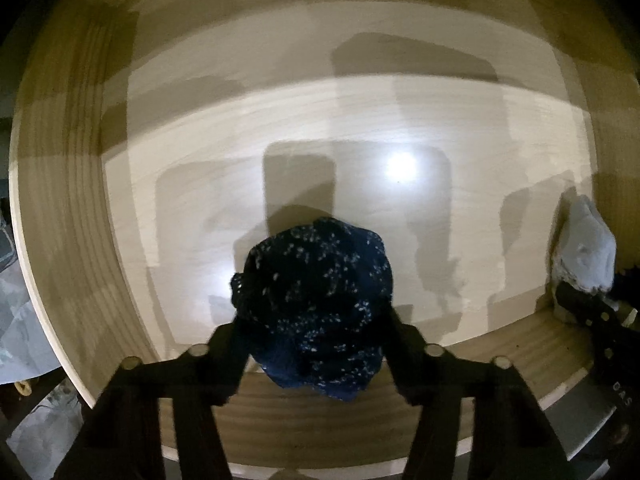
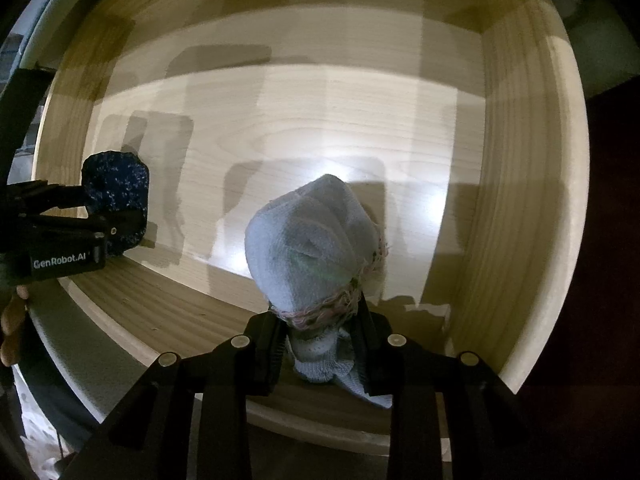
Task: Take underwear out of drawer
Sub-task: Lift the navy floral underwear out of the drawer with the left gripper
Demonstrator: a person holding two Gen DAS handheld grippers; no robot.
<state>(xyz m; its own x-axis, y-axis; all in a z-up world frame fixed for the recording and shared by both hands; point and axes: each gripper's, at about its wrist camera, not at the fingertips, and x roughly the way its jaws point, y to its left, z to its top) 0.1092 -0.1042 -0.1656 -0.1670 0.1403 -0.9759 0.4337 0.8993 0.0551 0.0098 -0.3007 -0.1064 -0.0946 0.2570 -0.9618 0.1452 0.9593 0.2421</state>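
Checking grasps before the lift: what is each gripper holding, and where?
Right gripper: pale blue bundle, pinched at its frayed lower end. Left gripper: dark speckled bundle, jaws around its lower sides.

Pale wood drawer (image 1: 360, 128), bare plywood floor w/ glare spots & shadows; dark speckled bundle (image 1: 316, 308) at 6 o'clock by front wall, light blue bundle (image 1: 586, 252) off at 3 o'clock

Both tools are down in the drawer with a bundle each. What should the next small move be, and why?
Probably lift both straight up. The right tool is clamped on the pale blue bundle, and the left tool has the dark speckled bundle between its fingers, both inside the wooden drawer. Confirm the left grip first.
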